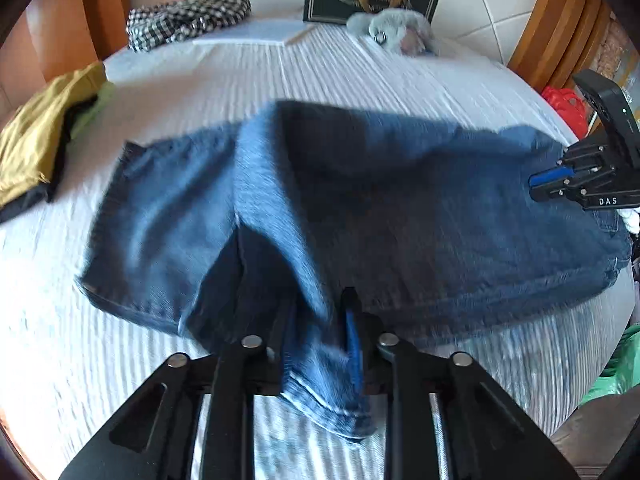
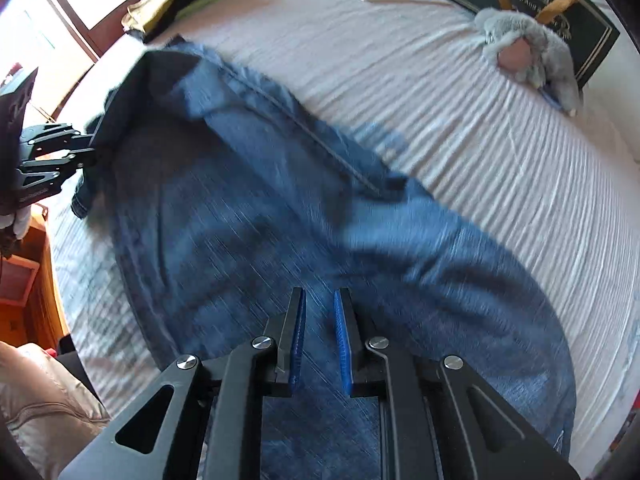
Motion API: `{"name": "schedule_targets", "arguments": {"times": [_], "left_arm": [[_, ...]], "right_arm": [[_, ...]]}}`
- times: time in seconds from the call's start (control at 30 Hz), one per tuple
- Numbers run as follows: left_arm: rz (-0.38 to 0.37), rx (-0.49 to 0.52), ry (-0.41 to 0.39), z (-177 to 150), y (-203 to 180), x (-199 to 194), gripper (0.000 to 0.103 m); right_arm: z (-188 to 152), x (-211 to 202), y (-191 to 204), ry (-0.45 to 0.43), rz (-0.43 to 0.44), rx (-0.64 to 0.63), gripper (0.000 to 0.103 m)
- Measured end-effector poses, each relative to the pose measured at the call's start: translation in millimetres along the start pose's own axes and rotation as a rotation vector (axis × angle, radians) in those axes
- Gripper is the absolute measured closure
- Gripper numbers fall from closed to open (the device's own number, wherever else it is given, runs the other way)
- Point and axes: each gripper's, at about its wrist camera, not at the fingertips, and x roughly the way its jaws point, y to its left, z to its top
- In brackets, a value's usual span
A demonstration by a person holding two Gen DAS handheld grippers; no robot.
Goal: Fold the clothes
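one fold looks under way: left gripper [image 1: 316,320] pinches the jeans [image 1: 360,208] hem, lifted over the bed [image 1: 340,68]; right gripper [image 2: 320,320] jaws parted, empty; more folds remain

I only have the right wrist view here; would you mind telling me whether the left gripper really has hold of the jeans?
Observer: Yes. The left gripper is shut on a hem of the jeans, denim bunched between its fingers.
Operator: Thank you. Is the checked garment folded?
Observer: No, the checked garment lies crumpled near the wooden bed frame.
Operator: And beyond the bed's right edge?
Observer: A red bag sits there.
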Motion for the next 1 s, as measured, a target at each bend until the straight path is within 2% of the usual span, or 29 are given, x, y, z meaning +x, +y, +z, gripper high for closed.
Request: {"name": "schedule_targets", "arguments": {"times": [0.03, 0.07, 0.13, 0.2, 0.3, 0.33, 0.4, 0.5, 0.57, 0.67, 0.7, 0.73, 0.77, 0.87, 1.0], "left_arm": [[0.0, -0.006, -0.029, 1, -4, -3, 0.069], [-0.031, -0.045, -0.028, 2, -2, -7, 0.065], [-0.07, -0.118, -0.06, 5, 9, -22, 0.064], [-0.049, -0.16, -0.115, 8, 23, -43, 0.053], [-0.009, -0.267, -0.17, 13, 59, -65, 0.05], [0.0, -0.303, -0.168, 13, 70, -67, 0.05], [-0.006, -0.36, -0.141, 14, 89, -62, 0.05], [-0.018, -0.369, -0.114, 10, 92, -52, 0.05], [-0.046, -0.349, -0.108, 5, 83, -49, 0.05], [-0.048, -0.312, -0.06, 3, 67, -35, 0.05], [-0.045, -0.302, -0.035, 3, 63, -29, 0.052], [-0.028, -0.284, -0.005, 4, 59, -22, 0.064], [-0.01, -0.266, 0.023, 5, 56, -16, 0.097], [0.095, -0.19, -0.015, 15, 53, -28, 0.099], [0.277, -0.154, -0.105, 53, 85, -62, 0.099]], "right_arm": [[-6, 0, -3, 0.005, 0.015, 0.007, 0.088], [-13, 0, -6, 0.009, 0.029, 0.015, 0.088], [-26, -1, -11, 0.019, 0.058, 0.029, 0.087], [-31, -2, -15, 0.02, 0.07, 0.041, 0.086], [-32, -4, -18, 0.012, 0.065, 0.057, 0.074], [-32, -5, -19, 0.009, 0.063, 0.062, 0.068], [-32, -7, -21, 0.003, 0.059, 0.073, 0.067], [-33, -9, -24, -0.005, 0.054, 0.089, 0.067], [-33, -11, -26, -0.011, 0.051, 0.099, 0.067], [-33, -13, -29, -0.019, 0.046, 0.115, 0.067], [-34, -14, -30, -0.022, 0.044, 0.121, 0.067], [-36, -15, -33, -0.024, 0.04, 0.135, 0.067], [-39, -16, -36, -0.026, 0.037, 0.149, 0.067], [-52, -22, -46, -0.032, 0.02, 0.205, 0.067], [-69, -29, -59, -0.04, -0.003, 0.285, 0.067]]}}
